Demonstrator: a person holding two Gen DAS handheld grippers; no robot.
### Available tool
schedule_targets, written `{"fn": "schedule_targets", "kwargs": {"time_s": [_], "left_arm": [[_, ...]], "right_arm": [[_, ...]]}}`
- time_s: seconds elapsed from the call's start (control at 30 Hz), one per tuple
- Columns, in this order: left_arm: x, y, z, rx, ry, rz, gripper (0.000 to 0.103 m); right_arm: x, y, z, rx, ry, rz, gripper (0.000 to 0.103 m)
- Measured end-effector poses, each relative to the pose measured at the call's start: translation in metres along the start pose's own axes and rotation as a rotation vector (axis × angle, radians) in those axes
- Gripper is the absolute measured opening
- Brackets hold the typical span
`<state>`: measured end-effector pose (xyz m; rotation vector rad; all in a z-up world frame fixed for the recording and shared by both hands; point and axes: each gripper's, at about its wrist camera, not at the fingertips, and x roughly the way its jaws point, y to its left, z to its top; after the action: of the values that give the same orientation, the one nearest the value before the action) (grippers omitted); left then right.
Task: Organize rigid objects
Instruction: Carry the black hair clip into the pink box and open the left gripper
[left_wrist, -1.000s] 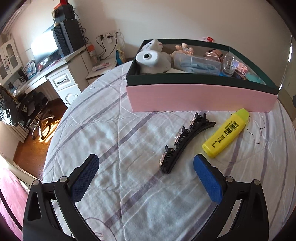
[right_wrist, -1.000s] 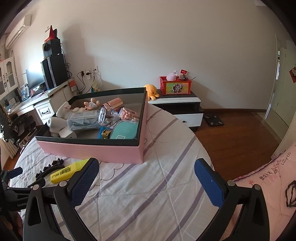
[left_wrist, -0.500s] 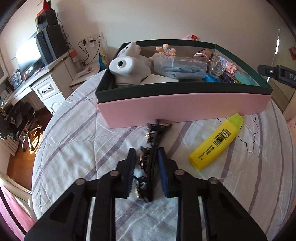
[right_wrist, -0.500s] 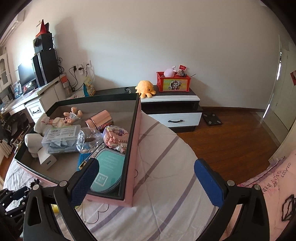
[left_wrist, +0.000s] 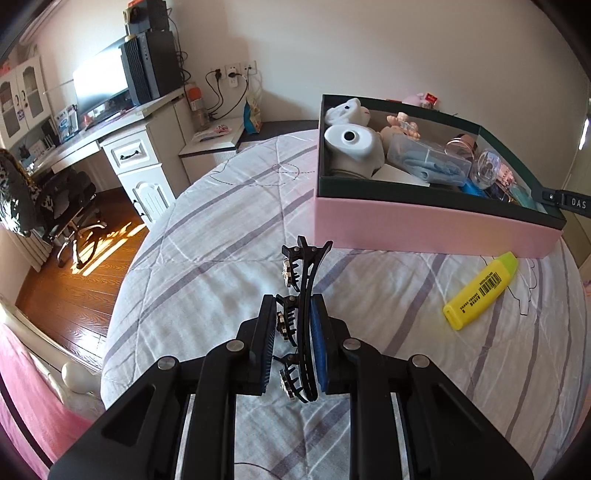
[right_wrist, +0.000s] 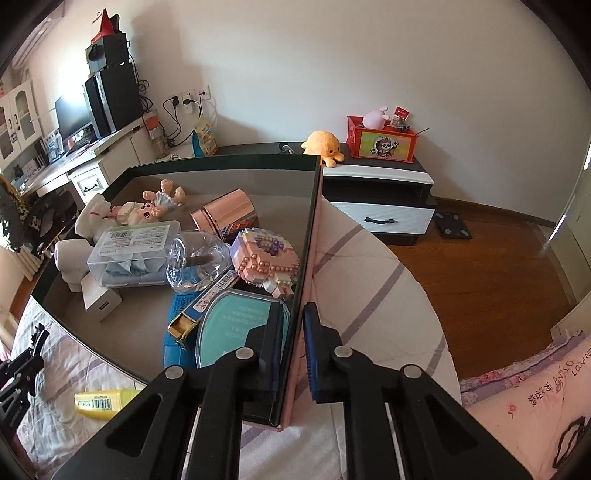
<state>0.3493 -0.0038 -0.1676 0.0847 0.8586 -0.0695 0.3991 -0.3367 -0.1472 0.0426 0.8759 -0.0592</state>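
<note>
My left gripper (left_wrist: 295, 343) is shut on a long black hair clip (left_wrist: 301, 291) and holds it a little above the striped bed cover, its tip pointing at the pink box (left_wrist: 424, 229). A yellow highlighter (left_wrist: 480, 291) lies to the right in front of the box. My right gripper (right_wrist: 295, 343) is shut on the box's right side wall (right_wrist: 304, 258), one finger inside and one outside. The box holds several items: a white toy (left_wrist: 351, 147), a clear case (right_wrist: 133, 247), a copper tin (right_wrist: 225, 214), a teal lid (right_wrist: 236, 328).
The bed cover (left_wrist: 229, 236) drops off at its left edge to a wooden floor (left_wrist: 74, 280) with a desk (left_wrist: 129, 155) and office chair (left_wrist: 62, 206). A low cabinet (right_wrist: 380, 199) with a red box (right_wrist: 380, 140) stands behind the bed. A pink pillow (right_wrist: 535, 398) lies at right.
My left gripper closed on the hair clip and lifted it off the cover. My right gripper moved to the box and closed on its right wall.
</note>
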Motion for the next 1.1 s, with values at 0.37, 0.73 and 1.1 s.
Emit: {"fn": "schedule_targets", "kwargs": {"time_s": [0.37,0.73,1.1], "left_arm": [[-0.024,0.013,0.037,-0.035,-0.102,0.009,0.018],[0.004,-0.057,0.104,0.06,-0.112,-0.144,0.018],[0.008,-0.075,0.1,0.087,-0.164,-0.014,0.089]], "right_arm": [[-0.001,0.0,-0.001,0.0,-0.003,0.004,0.011],[0.001,-0.001,0.0,0.001,0.001,0.01,0.011],[0.002,-0.002,0.002,0.006,0.005,0.025,0.011]]}}
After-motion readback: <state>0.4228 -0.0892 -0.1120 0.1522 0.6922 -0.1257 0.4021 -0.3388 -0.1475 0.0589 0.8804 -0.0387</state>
